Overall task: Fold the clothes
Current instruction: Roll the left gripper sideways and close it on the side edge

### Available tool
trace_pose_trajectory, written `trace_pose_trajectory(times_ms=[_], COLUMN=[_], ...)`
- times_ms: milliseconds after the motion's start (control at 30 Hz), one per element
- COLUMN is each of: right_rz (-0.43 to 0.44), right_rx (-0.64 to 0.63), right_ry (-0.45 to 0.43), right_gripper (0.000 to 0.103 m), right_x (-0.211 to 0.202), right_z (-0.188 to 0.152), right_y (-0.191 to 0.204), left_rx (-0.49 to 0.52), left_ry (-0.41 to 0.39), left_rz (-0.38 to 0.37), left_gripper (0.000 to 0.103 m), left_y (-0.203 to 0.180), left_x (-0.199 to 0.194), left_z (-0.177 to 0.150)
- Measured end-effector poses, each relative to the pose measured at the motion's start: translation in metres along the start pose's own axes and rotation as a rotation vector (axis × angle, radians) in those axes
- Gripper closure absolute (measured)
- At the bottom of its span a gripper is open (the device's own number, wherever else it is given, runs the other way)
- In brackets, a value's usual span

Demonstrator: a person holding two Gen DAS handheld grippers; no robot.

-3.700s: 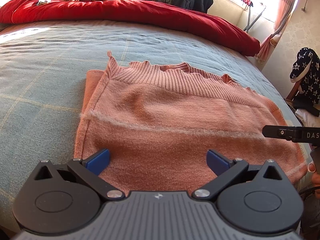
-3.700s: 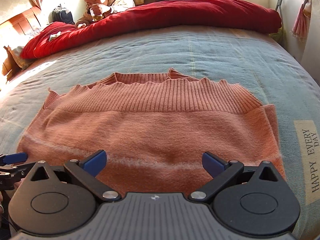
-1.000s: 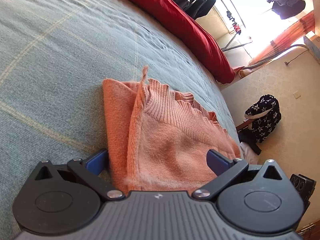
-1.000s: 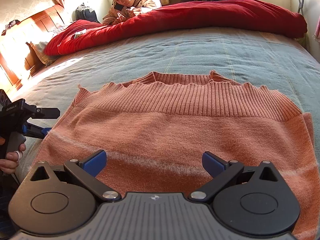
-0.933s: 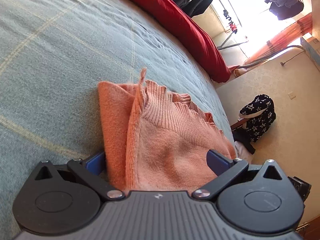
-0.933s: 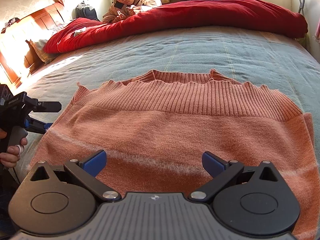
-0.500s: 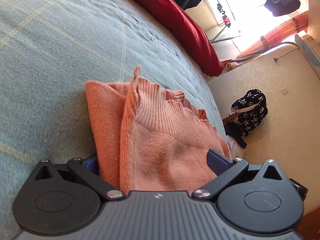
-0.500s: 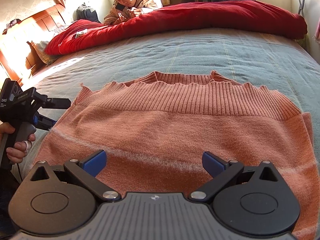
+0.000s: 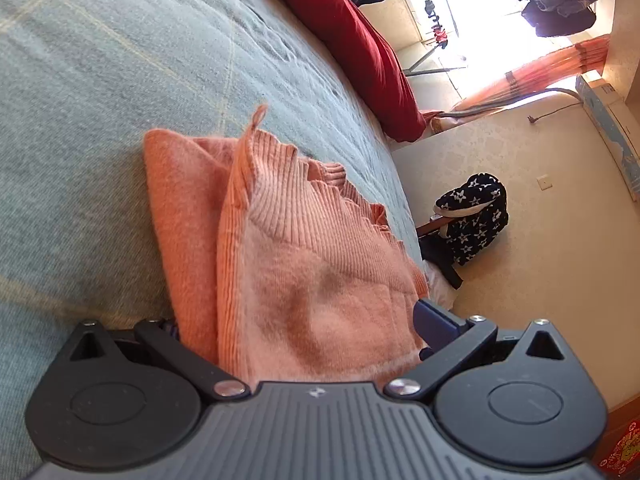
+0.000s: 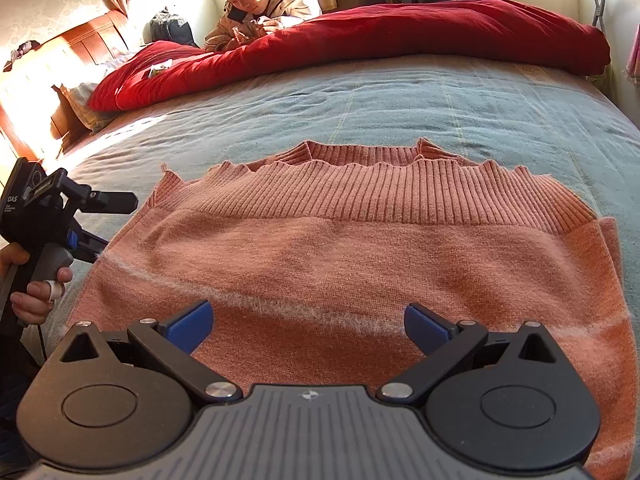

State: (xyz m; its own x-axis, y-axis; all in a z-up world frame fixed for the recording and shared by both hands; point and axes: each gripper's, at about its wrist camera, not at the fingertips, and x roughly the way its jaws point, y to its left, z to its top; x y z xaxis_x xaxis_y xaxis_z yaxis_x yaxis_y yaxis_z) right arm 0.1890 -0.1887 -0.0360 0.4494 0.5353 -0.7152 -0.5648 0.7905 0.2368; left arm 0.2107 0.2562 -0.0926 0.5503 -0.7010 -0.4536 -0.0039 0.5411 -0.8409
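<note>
One salmon sweater [image 10: 360, 264] on one bed [image 10: 400, 96]; two grippers' fingers wide apart, left gripper [image 9: 296, 332] straddling its edge, right gripper [image 10: 308, 326] empty.

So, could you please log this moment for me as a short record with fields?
surface: bed with blue-grey cover
garment: orange knit sweater, lying flat, ribbed hem on the far side
left claw: open, straddling the sweater's left edge
right claw: open, over the near edge, nothing gripped
background: red duvet along the far side
</note>
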Motion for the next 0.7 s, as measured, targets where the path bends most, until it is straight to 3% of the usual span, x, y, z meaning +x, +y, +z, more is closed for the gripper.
trace_pose_trajectory(times_ms=[100, 267, 433, 600, 700], right_rz=[-0.001, 0.004, 0.003, -0.006, -0.009], right_rx=[-0.002, -0.006, -0.003, 0.009, 0.015], right_ry=[-0.009, -0.011, 0.004, 0.015, 0.021], right_gripper=[0.0, 0.0, 0.0, 0.0, 0.0], right_x=[-0.004, -0.007, -0.002, 0.002, 0.004], right_z=[0.0, -0.002, -0.002, -0.004, -0.005], right_y=[0.001, 0.0, -0.002, -0.005, -0.007], left_rx=[-0.017, 0.0, -0.025, -0.008, 0.054], left_ry=[0.017, 0.075, 0.075, 0.113, 0.142], left_rz=[0.005, -0.094, -0.164, -0.149, -0.124], left_gripper=[0.001, 0.001, 0.001, 0.0, 0.0], left_y=[0.001, -0.001, 0.016, 0.019, 0.014], left_x=[0.006, -0.01, -0.013, 0.001, 0.005], left_z=[0.006, -0.02, -0.024, -0.007, -0.006])
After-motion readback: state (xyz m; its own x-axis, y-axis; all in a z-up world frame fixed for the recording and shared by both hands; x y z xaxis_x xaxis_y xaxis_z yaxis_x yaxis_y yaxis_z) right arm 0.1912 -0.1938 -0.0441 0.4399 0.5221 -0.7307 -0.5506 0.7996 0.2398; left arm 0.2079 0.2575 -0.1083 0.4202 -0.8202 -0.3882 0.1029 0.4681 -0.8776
